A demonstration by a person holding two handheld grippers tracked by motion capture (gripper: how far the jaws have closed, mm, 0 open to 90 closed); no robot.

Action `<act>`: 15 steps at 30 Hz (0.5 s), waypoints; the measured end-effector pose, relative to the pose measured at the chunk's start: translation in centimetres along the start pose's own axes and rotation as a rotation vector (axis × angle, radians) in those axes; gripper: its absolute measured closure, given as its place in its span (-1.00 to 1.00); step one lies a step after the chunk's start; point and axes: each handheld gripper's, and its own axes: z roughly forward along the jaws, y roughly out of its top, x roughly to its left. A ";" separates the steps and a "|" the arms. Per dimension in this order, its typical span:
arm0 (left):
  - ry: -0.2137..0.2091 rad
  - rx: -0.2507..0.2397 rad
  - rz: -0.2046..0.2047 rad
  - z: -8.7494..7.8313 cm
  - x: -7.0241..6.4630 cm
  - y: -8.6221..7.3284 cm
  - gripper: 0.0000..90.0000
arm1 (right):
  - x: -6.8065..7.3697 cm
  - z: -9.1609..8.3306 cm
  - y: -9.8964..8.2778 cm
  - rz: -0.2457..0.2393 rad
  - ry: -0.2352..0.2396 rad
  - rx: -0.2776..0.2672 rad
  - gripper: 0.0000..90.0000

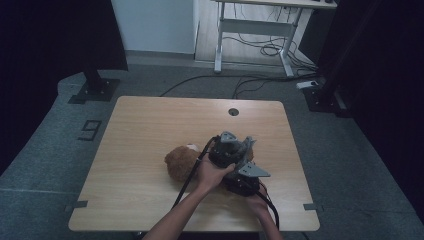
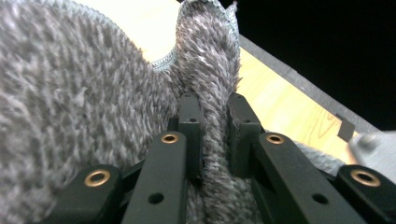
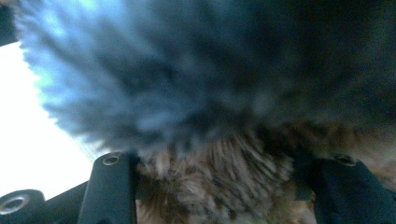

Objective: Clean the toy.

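Note:
A brown plush toy lies on the wooden table, right of centre toward the near edge. Both grippers crowd together at its right side. My left gripper sits just behind my right gripper. In the left gripper view, the left gripper is shut on a fold of grey fleecy cloth, which spreads wide to the left. In the right gripper view, brown fur of the plush toy packs the gap of the right gripper, and both jaws press into it. Blurred dark fur hides everything above.
A round cable hole sits near the table's far edge. Black stand bases rest on the floor at the far left and far right. A white desk frame and loose cables lie behind the table.

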 end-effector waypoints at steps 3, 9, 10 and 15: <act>0.046 -0.015 0.025 -1.6 0.5 -0.5 0.75 | 0.0 0.0 0.0 0.001 -0.001 -0.003 -0.03; 0.193 0.005 0.067 -5.6 3.4 -2.5 0.75 | -0.2 0.0 -0.2 0.030 -0.014 -0.011 -0.02; 0.191 0.001 0.054 -6.3 4.1 -3.2 0.75 | -0.2 0.0 -0.2 0.033 -0.012 -0.014 -0.02; 0.136 -0.060 -0.001 -9.9 6.1 -4.9 0.75 | 0.4 0.2 -0.1 -0.009 -0.031 -0.011 0.00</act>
